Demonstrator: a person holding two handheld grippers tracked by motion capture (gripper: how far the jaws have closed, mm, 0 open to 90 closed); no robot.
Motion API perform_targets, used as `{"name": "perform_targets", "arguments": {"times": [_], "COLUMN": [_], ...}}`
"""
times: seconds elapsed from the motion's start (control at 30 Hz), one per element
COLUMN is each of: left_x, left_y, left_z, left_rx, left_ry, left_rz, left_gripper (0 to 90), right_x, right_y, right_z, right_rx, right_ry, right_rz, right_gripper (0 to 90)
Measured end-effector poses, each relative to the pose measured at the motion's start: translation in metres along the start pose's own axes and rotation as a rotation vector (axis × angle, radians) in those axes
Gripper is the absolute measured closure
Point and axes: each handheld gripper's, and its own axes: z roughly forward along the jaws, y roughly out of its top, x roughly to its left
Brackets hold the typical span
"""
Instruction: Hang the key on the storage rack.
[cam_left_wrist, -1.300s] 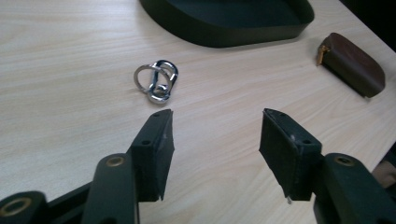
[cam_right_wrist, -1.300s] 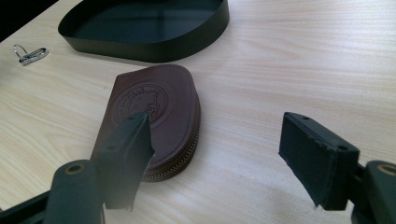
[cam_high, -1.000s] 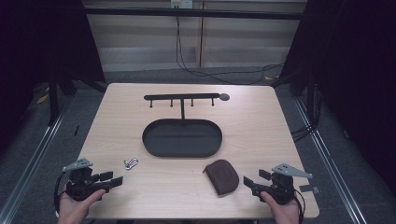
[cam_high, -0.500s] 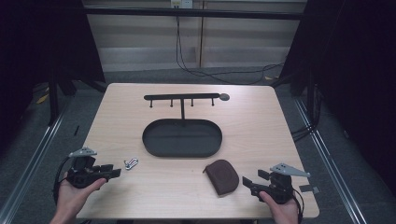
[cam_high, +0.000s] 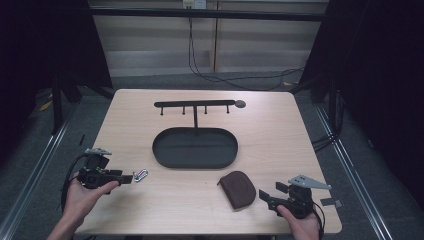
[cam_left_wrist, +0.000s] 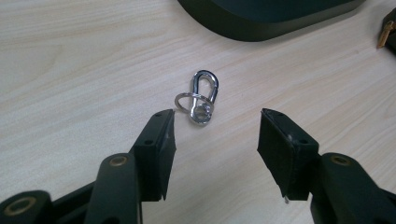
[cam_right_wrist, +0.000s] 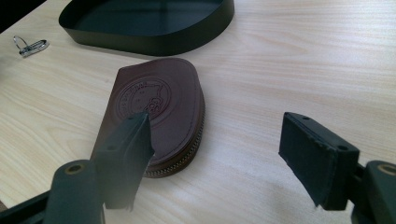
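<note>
Pale wood grain covers the bench (cam_high: 280, 135), which stands amid dark floor and black curtains, its rounded corners and all four edges in sight in the high view. Near the middle sits a black oval tray (cam_high: 195, 148), and behind it a black rack (cam_high: 195, 104) with small pegs, set well in from the far edge.

Close to the near-left edge, the left tool (cam_high: 128, 178) points across the bench toward a silver carabiner clip (cam_left_wrist: 201, 97) carrying a split ring. Its jaws have just been opening and stand apart, gripping nothing; the clip lies flat on the wood just ahead of the tips, not between them, with bare bench all around it and the tray's wall well apart beyond.

By the near-right edge, the right tool (cam_high: 263, 196) is held in the person's hand, jaws wide and empty. A brown leather zip pouch (cam_right_wrist: 156, 109) lies flat just in front of it, one jaw's tip overlapping it in the right gripper view; whether it touches cannot be told. Open wood stretches to the pouch's right, and the tray is near behind it.
</note>
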Motion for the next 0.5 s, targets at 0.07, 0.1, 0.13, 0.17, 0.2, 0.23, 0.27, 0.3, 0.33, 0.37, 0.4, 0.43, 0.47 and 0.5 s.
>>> {"name": "perform_targets", "arguments": {"times": [0.07,0.1,0.13,0.17,0.2,0.23,0.27,0.3,0.33,0.37,0.4,0.43,0.47,0.5], "left_x": [-0.001,-0.002,-0.002,-0.004,-0.004,-0.005,-0.005,-0.005,-0.005,-0.004,-0.003,-0.002,-0.002,-0.002], "left_y": [0.007,0.009,0.009,0.012,0.013,0.015,0.015,0.018,0.02,0.022,0.024,0.026,0.028,0.03], "left_z": [0.004,0.005,0.005,0.007,0.009,0.01,0.01,0.012,0.013,0.014,0.015,0.015,0.017,0.018], "left_rx": [0.051,0.067,0.067,0.09,0.101,0.108,0.108,0.123,0.138,0.149,0.158,0.172,0.169,0.184], "left_ry": [0.009,0.012,0.012,0.018,0.023,0.028,0.028,0.03,0.037,0.037,0.035,0.04,0.043,0.041], "left_rz": [0.015,0.019,0.019,0.037,0.037,0.032,0.032,0.028,0.031,0.037,0.026,0.035,0.026,0.025], "left_gripper": [46.4,46.3,46.2,46.2,46.1,45.9,45.8,45.8,45.7,45.8,45.8,45.8,45.9,46.1], "right_x": [0.0,0.0,0.0,0.0,0.0,0.0,0.0,0.0,0.0,0.0,0.0,0.0,0.0,0.0], "right_y": [0.0,0.0,0.0,0.0,0.0,0.0,0.0,0.0,0.0,0.0,0.0,0.0,0.0,0.0], "right_z": [0.0,0.0,0.0,0.0,0.0,0.0,0.0,0.0,0.0,0.0,0.0,0.0,0.0,0.0], "right_rx": [0.001,0.002,0.002,0.001,0.001,0.0,0.001,0.001,0.001,0.001,0.001,0.002,0.002,0.002], "right_ry": [0.0,0.001,0.001,0.002,0.002,0.002,0.002,0.003,0.003,0.003,0.004,0.003,0.003,0.004], "right_rz": [0.001,0.001,0.001,0.002,0.002,0.002,0.002,0.002,0.002,0.001,0.001,0.0,0.0,0.001], "right_gripper": [25.3,25.3,25.3,25.3,25.3,25.3,25.3,25.3,25.3,25.3,25.3,25.3,25.3,25.2]}}
